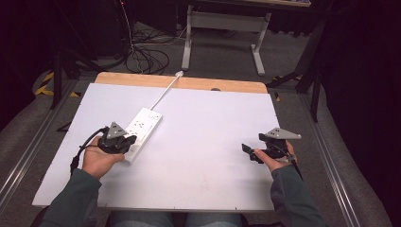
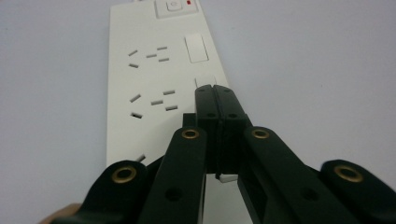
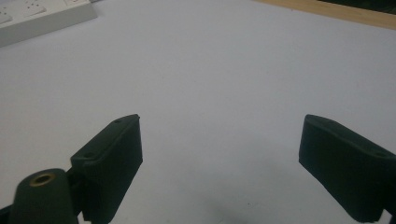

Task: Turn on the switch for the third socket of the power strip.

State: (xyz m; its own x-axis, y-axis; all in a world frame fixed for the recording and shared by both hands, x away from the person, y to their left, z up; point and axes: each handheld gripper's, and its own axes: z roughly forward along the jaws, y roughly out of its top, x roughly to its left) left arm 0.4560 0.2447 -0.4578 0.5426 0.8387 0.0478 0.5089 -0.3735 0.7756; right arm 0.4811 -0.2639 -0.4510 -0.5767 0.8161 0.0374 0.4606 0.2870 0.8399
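Near us, our two hands each hold one gripper. Our left gripper, jaws pressed together, rests over the one white power strip. Our right gripper sits far right, jaws wide apart.

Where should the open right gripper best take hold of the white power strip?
Probably across the narrow width of the power strip at its bare middle, coming from above. It lies flat on the white sheet, long and slim, and the shut left gripper is over its near end. The right gripper stands open, well apart.
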